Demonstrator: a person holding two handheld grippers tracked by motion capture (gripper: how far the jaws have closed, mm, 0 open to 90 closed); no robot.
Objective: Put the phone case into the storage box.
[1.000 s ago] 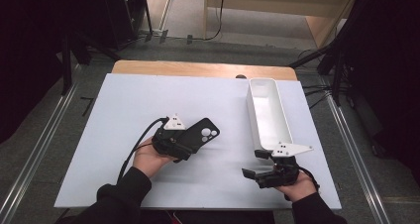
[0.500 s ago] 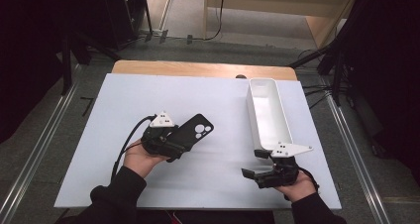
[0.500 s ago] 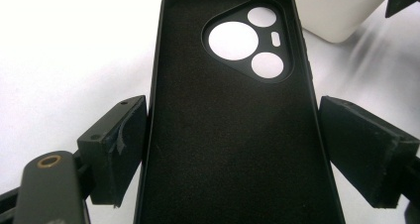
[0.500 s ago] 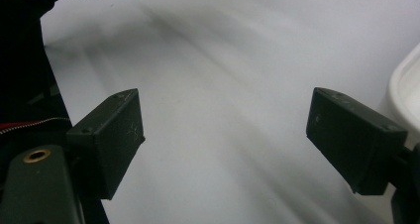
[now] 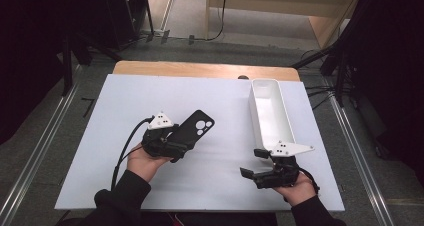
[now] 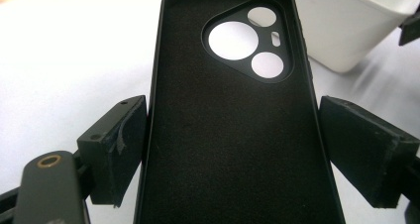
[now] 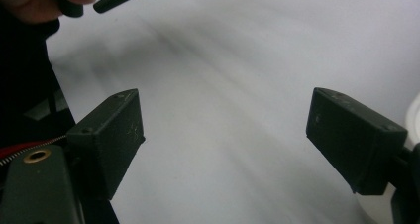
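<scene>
Left gripper [image 5: 176, 142] holds its 2 jaws against the long sides of the black phone case [image 6: 233, 135], whose long axis points toward the white bin [image 5: 270, 113], while the right gripper [image 5: 260, 168] waits open.

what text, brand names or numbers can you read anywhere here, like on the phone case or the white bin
None can be read. The black phone case shows a plain dark lining and lens cutouts, no print. The white bin is unmarked. The left gripper and right gripper bear no legible marks.

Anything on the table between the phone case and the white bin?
Nothing: in the high view the table is bare between the phone case and the white bin.
</scene>
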